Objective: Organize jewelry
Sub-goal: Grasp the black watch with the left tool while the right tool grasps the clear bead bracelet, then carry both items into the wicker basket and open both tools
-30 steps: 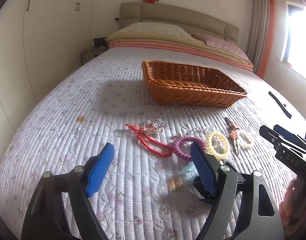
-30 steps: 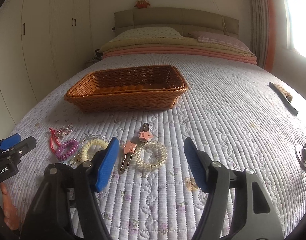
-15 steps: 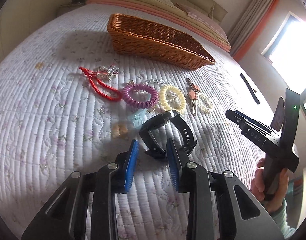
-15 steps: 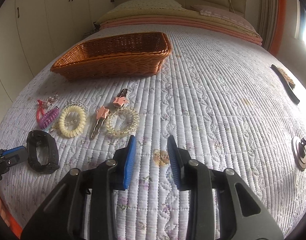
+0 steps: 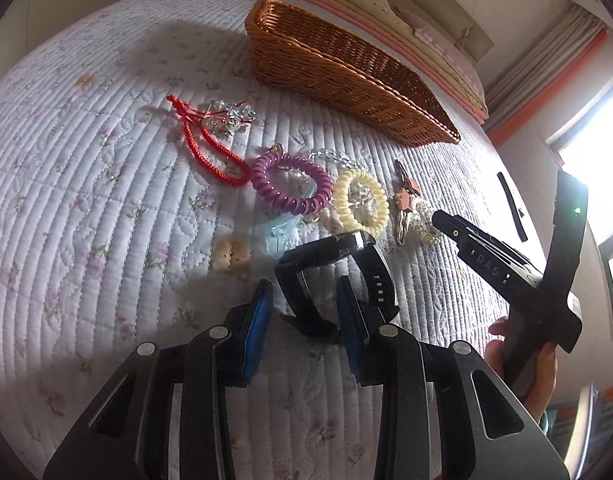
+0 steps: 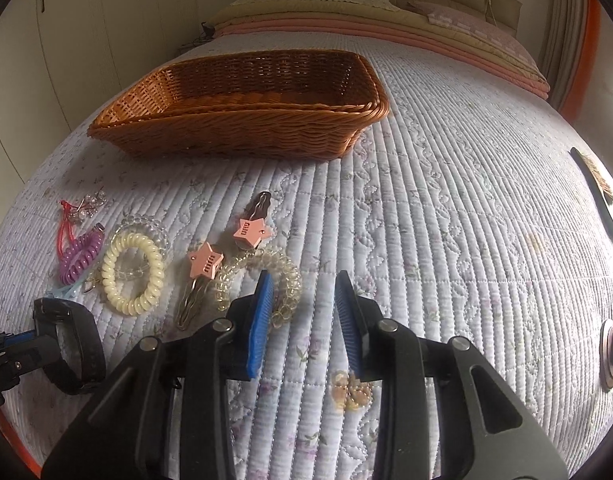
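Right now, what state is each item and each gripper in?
left gripper: jaws partly open, astride the watch strap, not clamped
right gripper: jaws partly open, holding nothing
black watch: on the quilt, strap looped
wicker basket: looks empty
purple coil hair tie: loose on the quilt
cream coil hair tie: loose on the quilt
star hair clips: closed, lying flat

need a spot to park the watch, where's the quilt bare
Bare quilt runs right of the star clips, between the basket and the black brush. Another bare patch lies left of the red cord. It is crowded from that cord across to the clear coil tie.
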Available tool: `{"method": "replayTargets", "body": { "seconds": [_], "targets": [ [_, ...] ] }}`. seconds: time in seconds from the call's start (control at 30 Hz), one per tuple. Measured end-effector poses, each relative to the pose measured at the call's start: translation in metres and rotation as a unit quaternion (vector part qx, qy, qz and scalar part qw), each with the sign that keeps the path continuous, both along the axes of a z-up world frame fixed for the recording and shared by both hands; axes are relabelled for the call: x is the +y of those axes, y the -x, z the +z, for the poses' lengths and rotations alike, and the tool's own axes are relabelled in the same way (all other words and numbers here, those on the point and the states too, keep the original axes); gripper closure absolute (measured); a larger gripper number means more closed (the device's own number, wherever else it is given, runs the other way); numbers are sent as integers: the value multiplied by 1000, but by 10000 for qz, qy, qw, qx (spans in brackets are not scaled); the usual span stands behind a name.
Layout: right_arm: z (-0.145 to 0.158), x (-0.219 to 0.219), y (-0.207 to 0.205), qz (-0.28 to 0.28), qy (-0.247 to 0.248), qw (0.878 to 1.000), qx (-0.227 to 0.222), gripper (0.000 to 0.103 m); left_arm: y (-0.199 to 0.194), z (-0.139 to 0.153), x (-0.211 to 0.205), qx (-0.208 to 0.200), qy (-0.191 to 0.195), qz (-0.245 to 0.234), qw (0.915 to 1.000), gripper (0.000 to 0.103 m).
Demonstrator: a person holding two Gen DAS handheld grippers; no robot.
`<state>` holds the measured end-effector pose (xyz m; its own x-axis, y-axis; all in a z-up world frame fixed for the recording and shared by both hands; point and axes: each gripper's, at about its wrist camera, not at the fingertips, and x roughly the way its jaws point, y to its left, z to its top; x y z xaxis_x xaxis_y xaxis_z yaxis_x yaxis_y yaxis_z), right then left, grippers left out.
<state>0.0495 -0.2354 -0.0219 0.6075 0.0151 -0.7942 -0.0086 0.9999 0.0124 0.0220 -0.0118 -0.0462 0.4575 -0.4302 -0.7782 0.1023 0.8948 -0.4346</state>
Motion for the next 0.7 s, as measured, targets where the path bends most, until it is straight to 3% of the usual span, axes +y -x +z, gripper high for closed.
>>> {"method": "replayTargets", "body": {
  "seconds": [0.13, 0.17, 0.2, 0.23, 0.43, 0.6, 0.7],
  "targets": [
    [-6, 4, -5, 59, 62, 9999, 94, 73, -7, 0, -15, -84, -517, 3, 9986, 81],
    [-5, 5, -4, 119, 62, 9999, 87, 78, -7, 1, -17, -120, -629, -41, 9979, 84],
    [-5, 7, -3, 201, 32, 9997, 93, 89, -7, 2, -20, -142, -742, -90, 9971, 89],
    [-4, 9, -2, 248, 64, 9996, 81, 92, -7, 3, -21, -164, -828, -160, 9963, 90],
    [-4, 10, 7, 344, 149, 9993, 63, 94, -7, 5, -18, -245, -981, -609, 9930, 90],
    [-6, 13, 7, 371, 247, 9990, 67, 94, -1, 3, -23, -386, -1188, -603, 9903, 89],
    [-4, 15, 12, 421, 245, 9988, -31, 95, 1, 4, -18, -463, -1083, -558, 9915, 91]
  ]
}}
